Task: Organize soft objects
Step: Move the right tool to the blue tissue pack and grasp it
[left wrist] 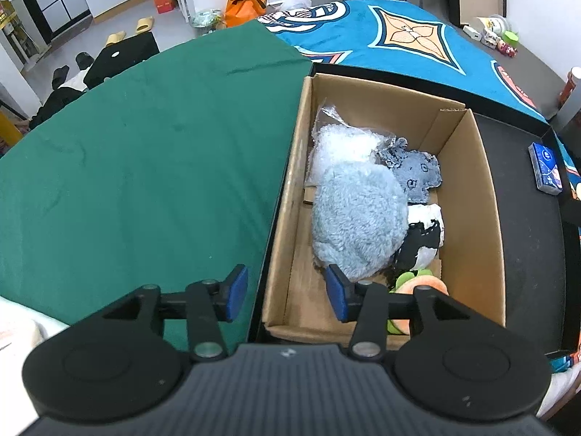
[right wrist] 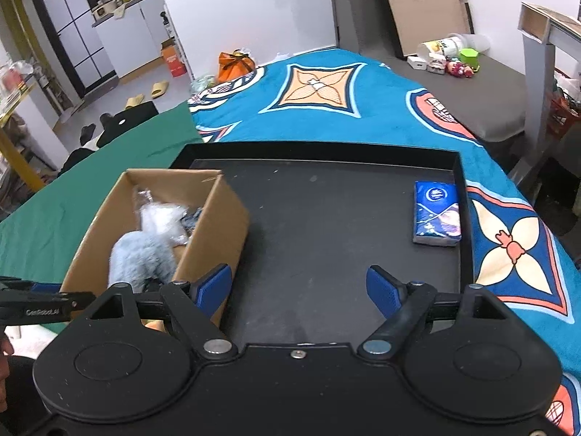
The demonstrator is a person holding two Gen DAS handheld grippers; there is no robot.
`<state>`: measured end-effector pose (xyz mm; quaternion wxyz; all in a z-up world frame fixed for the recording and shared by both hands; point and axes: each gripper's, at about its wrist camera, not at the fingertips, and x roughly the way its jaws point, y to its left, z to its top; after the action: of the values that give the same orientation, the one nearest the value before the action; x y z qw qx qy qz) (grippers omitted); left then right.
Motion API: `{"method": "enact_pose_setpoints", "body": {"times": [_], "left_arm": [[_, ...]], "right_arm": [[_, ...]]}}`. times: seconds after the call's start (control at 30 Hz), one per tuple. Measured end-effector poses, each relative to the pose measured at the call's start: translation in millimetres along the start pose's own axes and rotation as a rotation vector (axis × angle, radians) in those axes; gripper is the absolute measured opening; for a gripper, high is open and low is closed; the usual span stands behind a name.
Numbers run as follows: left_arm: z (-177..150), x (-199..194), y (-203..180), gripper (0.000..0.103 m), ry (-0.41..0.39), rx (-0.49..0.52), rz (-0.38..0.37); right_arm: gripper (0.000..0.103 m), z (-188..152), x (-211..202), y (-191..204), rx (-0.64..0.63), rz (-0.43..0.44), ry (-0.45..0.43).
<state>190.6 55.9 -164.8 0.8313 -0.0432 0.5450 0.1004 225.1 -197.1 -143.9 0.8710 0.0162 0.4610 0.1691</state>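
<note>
A cardboard box stands in a black tray. It holds a fluffy light-blue plush, a white fluffy item in clear plastic, a grey patterned cloth, a black-and-white soft item and an orange-and-green plush. My left gripper is open and empty above the box's near left wall. My right gripper is open and empty above the tray, right of the box. A blue tissue pack lies at the tray's right side.
The tray rests on a bed with a green cloth and a teal patterned blanket. Toys and containers sit at the far right. An orange bag, slippers and shoes lie on the floor beyond.
</note>
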Motion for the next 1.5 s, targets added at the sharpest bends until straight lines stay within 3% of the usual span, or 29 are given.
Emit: {"method": "enact_pose_setpoints", "body": {"times": [0.4,0.73,1.07,1.5], "left_arm": [[4.5,4.2,-24.1,0.048,0.026,0.068,0.064],[10.2,12.8,-41.7,0.057,0.064,0.114,0.135],[11.6,20.8,-52.7,0.061,0.087,0.142,0.204],[13.8,23.9,-57.4,0.061,0.100,0.155,0.225]], "right_arm": [[0.083,9.5,14.1,-32.8,0.057,-0.020,-0.034],[0.083,15.1,34.4,-62.2,0.129,-0.028,-0.084],[0.083,4.7,55.0,-85.6,0.147,-0.085,-0.127],[0.082,8.4,81.3,-93.8,0.123,-0.169,-0.161]]}}
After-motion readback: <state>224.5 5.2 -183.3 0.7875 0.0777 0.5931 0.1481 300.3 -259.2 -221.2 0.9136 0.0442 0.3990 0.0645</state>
